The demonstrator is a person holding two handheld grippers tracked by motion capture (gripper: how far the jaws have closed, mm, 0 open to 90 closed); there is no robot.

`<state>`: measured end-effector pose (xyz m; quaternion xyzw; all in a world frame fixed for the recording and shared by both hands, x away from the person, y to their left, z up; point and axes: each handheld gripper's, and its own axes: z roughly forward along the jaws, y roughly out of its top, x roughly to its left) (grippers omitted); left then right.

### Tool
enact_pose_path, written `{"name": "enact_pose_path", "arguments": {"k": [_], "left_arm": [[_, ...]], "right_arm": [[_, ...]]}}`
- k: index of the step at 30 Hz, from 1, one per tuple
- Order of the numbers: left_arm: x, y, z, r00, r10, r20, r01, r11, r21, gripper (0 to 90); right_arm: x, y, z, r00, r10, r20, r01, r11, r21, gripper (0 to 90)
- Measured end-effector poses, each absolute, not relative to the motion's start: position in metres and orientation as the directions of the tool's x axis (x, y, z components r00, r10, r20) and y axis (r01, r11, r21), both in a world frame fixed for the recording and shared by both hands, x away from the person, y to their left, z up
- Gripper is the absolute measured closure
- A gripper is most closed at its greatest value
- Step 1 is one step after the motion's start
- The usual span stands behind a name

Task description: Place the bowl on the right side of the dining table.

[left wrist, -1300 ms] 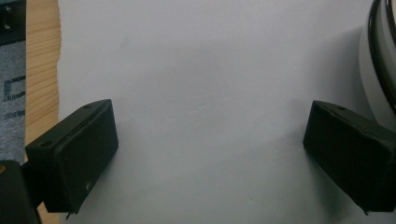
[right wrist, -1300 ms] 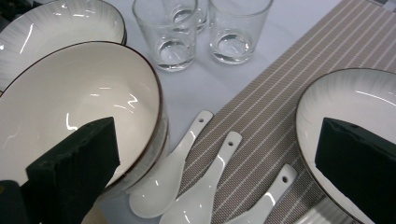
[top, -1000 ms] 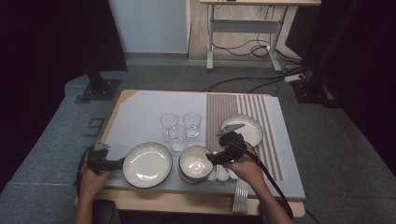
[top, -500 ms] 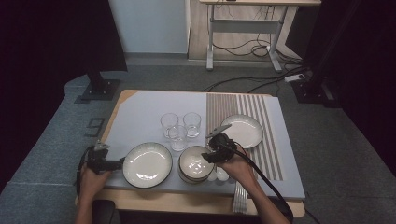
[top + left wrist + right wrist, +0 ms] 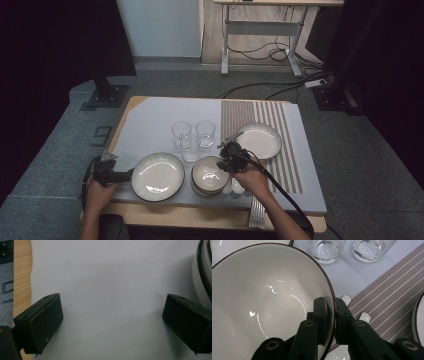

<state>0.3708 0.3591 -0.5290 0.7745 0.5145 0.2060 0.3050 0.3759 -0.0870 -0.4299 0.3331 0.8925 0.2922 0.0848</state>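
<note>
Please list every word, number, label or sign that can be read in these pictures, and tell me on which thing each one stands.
No text can be read.
Grey floor mat, left of the table: a dark printed square mark, not legible as a letter or number.
The same mat in the left gripper view: part of a dark mark, cut off and blurred.
Bowl, glasses, plates: no label or brand.

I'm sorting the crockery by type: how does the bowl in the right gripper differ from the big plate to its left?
The bowl is deep and steep-walled; the plate is shallow and wider. The bowl sits on a stack and the right gripper pinches its rim, one jaw inside, one outside; the plate lies flat on the table, ungripped, with the open left gripper beside it. Both are white with dark rims.
</note>
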Motion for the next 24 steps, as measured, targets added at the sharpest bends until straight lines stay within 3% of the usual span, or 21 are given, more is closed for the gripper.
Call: {"name": "enact_pose_path", "arguments": {"k": [24], "left_arm": [[0.371, 0.359, -0.529, 0.387, 0.922, 0.005, 0.671, -0.285, 0.684, 2.9]], "right_arm": [[0.384, -0.089, -0.416, -0.764, 0.64, 0.079, 0.562, 0.601, 0.568, 81.7]]}}
